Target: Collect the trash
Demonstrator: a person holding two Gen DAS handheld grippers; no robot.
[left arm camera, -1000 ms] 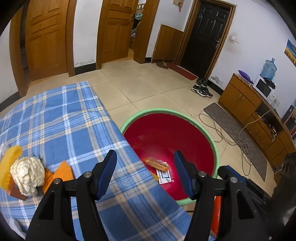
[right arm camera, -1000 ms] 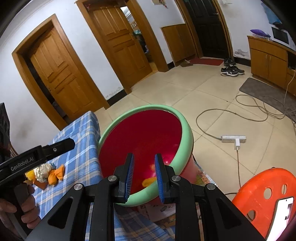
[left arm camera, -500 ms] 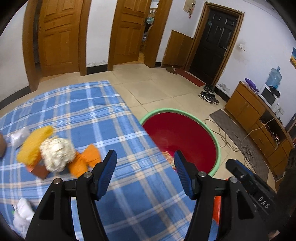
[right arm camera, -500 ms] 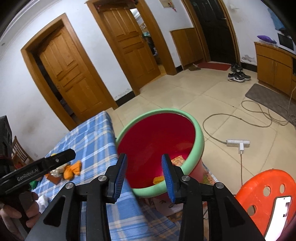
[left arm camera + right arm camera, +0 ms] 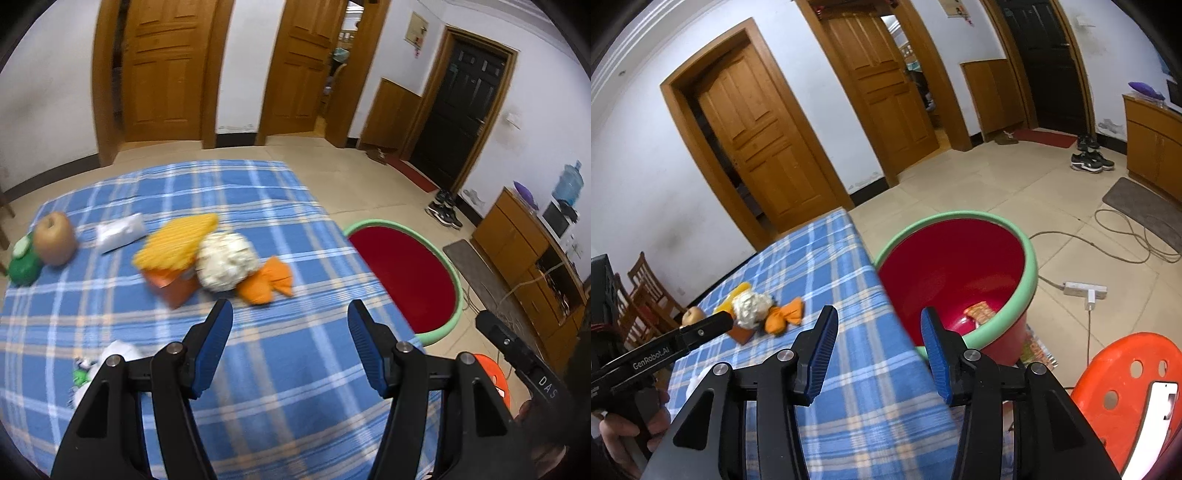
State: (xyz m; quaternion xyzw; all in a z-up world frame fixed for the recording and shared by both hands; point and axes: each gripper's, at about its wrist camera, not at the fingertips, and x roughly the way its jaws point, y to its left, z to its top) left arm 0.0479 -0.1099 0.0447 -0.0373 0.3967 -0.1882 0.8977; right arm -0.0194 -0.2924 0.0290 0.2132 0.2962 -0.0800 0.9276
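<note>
Left hand-held gripper (image 5: 290, 317): released, empty, above desk (image 5: 258, 369).
Right hand-held gripper (image 5: 879, 325): jaws opening, nothing between.
Trash pile (image 5: 214, 254): on desk.
Basin (image 5: 1032, 266): beside desk, wrappers inside.

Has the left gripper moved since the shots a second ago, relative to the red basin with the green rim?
Yes. The open, empty left gripper has swung away from the red basin with the green rim, now right of it, toward the trash pile on the blue checked tablecloth.

Blue plaid cloth (image 5: 258, 369); red tub (image 5: 956, 266) w/ green rim; orange stool (image 5: 1126, 387).
</note>
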